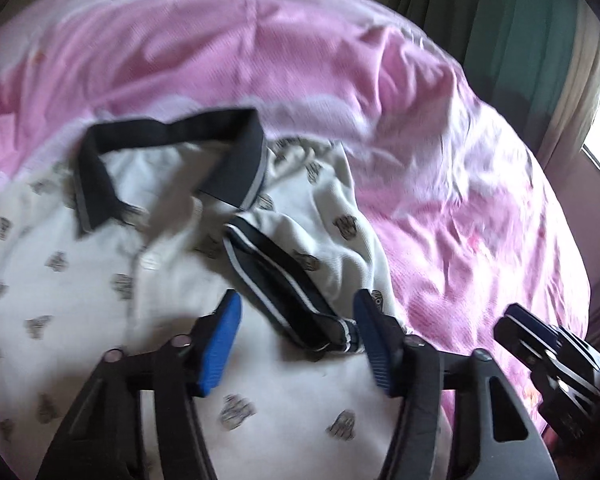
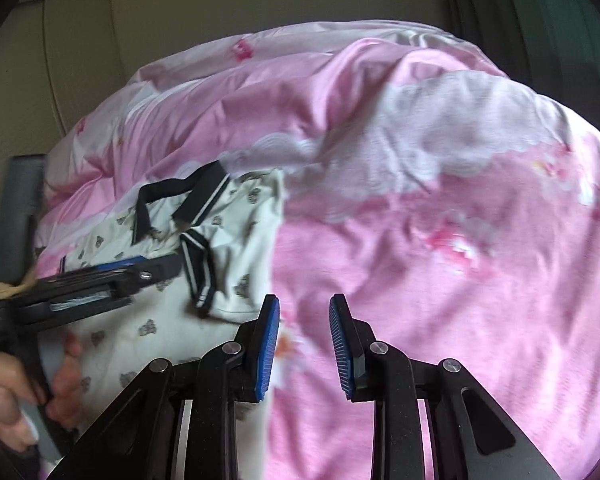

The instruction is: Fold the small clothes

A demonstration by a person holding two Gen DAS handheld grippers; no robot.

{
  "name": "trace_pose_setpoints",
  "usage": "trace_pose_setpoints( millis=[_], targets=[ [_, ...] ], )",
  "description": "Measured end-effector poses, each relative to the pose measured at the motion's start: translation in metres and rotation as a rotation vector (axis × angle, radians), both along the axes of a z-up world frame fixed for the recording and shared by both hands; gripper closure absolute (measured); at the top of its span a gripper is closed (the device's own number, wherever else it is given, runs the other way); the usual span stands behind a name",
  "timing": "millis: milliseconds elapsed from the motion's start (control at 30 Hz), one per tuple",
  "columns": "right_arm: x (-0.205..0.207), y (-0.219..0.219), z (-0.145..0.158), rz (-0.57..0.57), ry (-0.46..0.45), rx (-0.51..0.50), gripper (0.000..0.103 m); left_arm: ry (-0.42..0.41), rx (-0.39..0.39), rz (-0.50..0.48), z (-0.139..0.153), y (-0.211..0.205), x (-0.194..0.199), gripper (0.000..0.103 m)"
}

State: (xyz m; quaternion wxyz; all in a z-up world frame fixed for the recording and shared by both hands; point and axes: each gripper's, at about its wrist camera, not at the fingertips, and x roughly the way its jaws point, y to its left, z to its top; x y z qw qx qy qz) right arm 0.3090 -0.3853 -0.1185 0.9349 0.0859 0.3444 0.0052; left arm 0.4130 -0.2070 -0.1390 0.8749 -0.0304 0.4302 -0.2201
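Nothing here can be read: the small grey motifs printed on the white polo shirt [image 1: 100,280] are too blurred.

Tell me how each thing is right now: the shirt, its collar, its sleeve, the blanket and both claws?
Polo shirt: lying on the blanket, front up, partly folded.
Collar: open and spread.
Sleeve: folded in across the shirt front.
Pink blanket: spread out, wrinkled.
Left claw: open above the sleeve cuff, holding nothing.
Right claw: open, empty, above the blanket.
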Motion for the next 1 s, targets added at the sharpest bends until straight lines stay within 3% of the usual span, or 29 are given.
trace_pose_setpoints(
  millis=[233,433,567,767,900,1000],
  targets=[
    [-0.006,-0.020,-0.012,-0.007,-0.013,0.072,0.076,0.039,-0.018,0.014,-0.014,-0.018,0.016,0.066],
    [-0.006,-0.027,-0.021,0.003,-0.020,0.103,0.076,0.069,-0.069,0.060,-0.019,-0.009,0.021,0.069],
    [-0.006,-0.030,-0.021,0.003,-0.026,0.106,0.076,0.086,-0.120,0.077,-0.022,-0.002,0.021,0.077],
    [-0.008,-0.031,-0.020,0.000,-0.028,0.106,0.076,0.116,-0.181,0.105,-0.029,0.007,0.021,0.078],
    [-0.009,-0.030,-0.021,-0.002,-0.021,0.106,0.075,0.113,-0.191,0.113,-0.031,0.008,0.021,0.099],
    [-0.010,-0.029,-0.022,0.000,-0.019,0.105,0.076,0.108,-0.201,0.122,-0.031,0.011,0.020,0.099]
  ],
)
